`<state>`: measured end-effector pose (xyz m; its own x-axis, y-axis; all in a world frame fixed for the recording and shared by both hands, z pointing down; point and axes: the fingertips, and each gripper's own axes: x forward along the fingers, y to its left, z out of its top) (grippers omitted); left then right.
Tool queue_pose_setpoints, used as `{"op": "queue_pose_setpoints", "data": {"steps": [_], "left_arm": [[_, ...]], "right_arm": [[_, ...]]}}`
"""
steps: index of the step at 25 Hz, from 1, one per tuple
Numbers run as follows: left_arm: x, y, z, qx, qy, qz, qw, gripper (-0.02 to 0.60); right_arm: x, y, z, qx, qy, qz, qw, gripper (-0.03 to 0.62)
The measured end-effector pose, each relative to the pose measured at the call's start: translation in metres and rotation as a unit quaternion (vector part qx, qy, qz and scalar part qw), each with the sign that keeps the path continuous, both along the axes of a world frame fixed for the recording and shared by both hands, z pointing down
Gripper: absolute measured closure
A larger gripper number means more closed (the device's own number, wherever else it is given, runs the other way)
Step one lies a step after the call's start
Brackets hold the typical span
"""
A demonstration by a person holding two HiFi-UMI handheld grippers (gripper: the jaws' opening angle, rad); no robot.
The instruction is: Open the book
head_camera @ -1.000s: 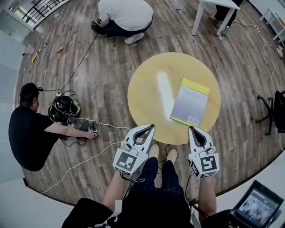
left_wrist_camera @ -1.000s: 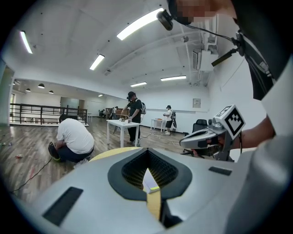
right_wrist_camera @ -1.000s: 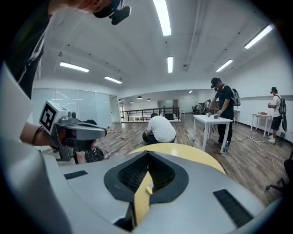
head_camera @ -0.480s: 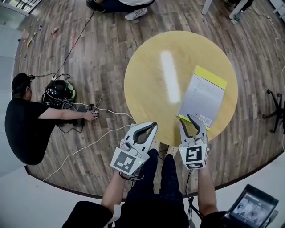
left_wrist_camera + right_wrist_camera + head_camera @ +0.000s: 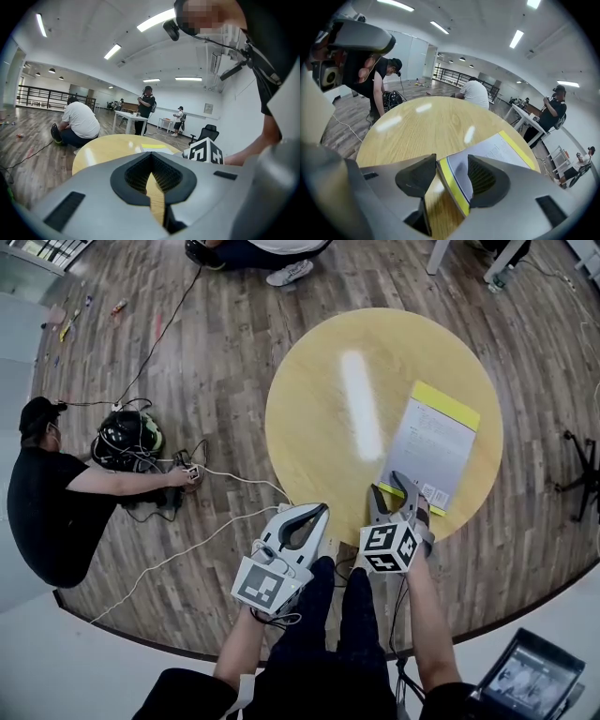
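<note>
The book [image 5: 433, 442] lies closed on the right side of the round yellow table [image 5: 319, 409], grey cover up, with yellow bands at its far and near edges. My right gripper [image 5: 392, 491] points down at the book's near left corner and its jaws are opening. In the right gripper view that corner of the book [image 5: 497, 150] sits between the spread fingers of the right gripper [image 5: 452, 161], and the pads do not press on it. My left gripper [image 5: 322, 508] is shut and empty, just off the table's near edge. Its closed tips [image 5: 151, 155] point across the table [image 5: 108, 145].
A person in black [image 5: 56, 493] crouches on the wood floor at the left beside a black and green device [image 5: 127, 442] and white cables [image 5: 225, 479]. Another person [image 5: 253, 249] sits beyond the table. A screen [image 5: 530, 676] stands at the bottom right, a chair base [image 5: 581, 465] at the right.
My right gripper has come down and forward onto the book's near corner, rolled, and its jaws have gone from shut to wide apart. The left gripper has sunk a little.
</note>
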<state>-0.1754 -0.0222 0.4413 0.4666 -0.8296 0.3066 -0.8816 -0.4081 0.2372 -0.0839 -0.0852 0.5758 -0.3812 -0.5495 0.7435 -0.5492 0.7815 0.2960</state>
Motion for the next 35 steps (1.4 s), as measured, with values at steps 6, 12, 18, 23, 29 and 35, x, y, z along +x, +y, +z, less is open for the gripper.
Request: {"op": "queue_pose_setpoints", "data": {"steps": [6,12,18,23,29,35], "left_arm": [[-0.002,-0.001,0.0,-0.008,0.002,-0.003,1.0,0.584],[-0.002,0.0,0.002,-0.005,0.003,0.001,1.0,0.584],[-0.002,0.003,0.005,-0.008,0.004,0.004,1.0,0.584],[0.0,0.01,0.009,-0.009,0.004,0.008,0.9999,0.584],[-0.003,0.018,0.004,-0.004,0.0,0.013,0.9999,0.584],[-0.008,0.027,0.001,-0.008,-0.005,0.012,0.9999,0.584]], "right_arm": [[0.002,0.0,-0.003,-0.002,-0.039,0.034,0.999,0.388],[-0.003,0.006,0.004,-0.014,-0.032,0.04,0.999,0.457],[-0.008,0.009,0.001,-0.036,-0.086,0.091,0.992,0.546],[-0.006,0.008,0.001,-0.041,-0.099,0.136,0.985,0.577],[-0.006,0.008,0.001,-0.062,-0.106,0.145,0.982,0.586],[-0.001,0.008,-0.014,-0.05,-0.141,0.163,0.975,0.589]]}}
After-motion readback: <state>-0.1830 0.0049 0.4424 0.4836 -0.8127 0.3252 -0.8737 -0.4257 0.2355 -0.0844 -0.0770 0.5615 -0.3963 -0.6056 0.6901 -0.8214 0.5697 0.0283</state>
